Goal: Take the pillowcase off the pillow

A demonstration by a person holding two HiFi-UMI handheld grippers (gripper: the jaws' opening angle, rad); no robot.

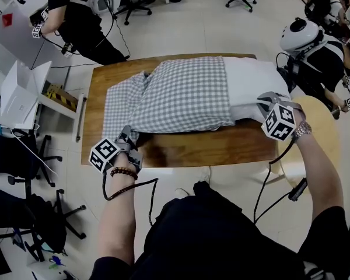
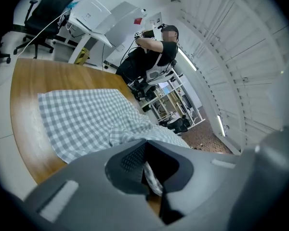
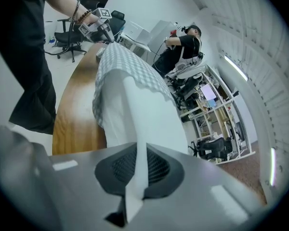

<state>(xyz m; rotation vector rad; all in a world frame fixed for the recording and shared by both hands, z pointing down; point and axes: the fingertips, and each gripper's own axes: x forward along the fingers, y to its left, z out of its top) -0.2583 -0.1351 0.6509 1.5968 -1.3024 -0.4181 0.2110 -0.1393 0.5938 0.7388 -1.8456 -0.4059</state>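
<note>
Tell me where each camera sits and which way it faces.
Head view: on the person's head, looking steeply down at the table, pillowcase and pillow; both forearms, the left gripper and right gripper show.
Left gripper view: on the left gripper, looking across the table; its jaws pinch the pillowcase.
Right gripper view: on the right gripper, looking along the pillow; its jaws pinch the pillow.
Shared: head and right gripper views both show the left gripper.

One white pillow, one gingham pillowcase, one wooden table, and two grippers: left gripper, right gripper.
</note>
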